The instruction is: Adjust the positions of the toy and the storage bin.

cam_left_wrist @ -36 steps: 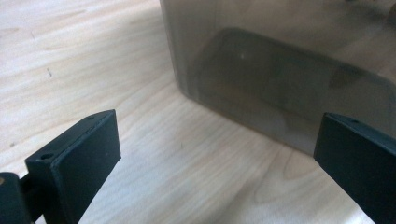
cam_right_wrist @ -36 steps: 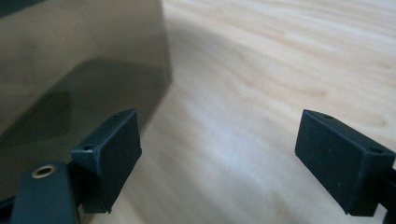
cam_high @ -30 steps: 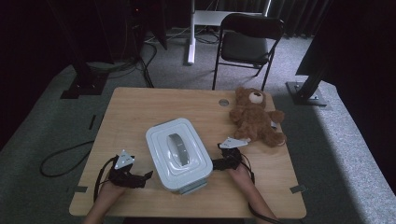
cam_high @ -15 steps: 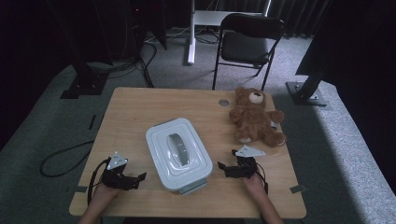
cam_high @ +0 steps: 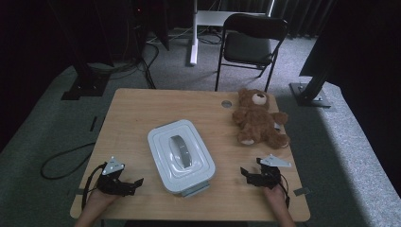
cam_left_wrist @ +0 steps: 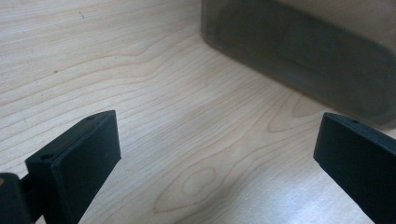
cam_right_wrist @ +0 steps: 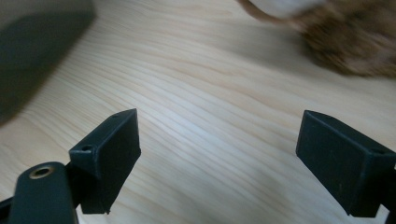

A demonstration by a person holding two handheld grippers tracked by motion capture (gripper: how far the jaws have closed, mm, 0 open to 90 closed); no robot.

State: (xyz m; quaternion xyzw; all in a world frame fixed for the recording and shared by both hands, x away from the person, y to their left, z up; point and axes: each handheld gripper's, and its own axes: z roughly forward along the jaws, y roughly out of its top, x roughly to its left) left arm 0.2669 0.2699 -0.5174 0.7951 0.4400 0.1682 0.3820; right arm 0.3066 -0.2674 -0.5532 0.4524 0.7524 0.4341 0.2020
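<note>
While between both tongs, box (cam_high: 180,156).

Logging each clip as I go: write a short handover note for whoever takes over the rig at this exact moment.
Left gripper: open, empty, low over the table, left of the box.
Right gripper: open, empty, right of the box, near the bear's feet.
White lidded plastic box with grey handle: centre of the light wooden table, lid on, touched by neither gripper.
Brown plush teddy bear: lying at the far right.
Done: nothing evident.
Left: probably opening the box and handling the bear.
</note>
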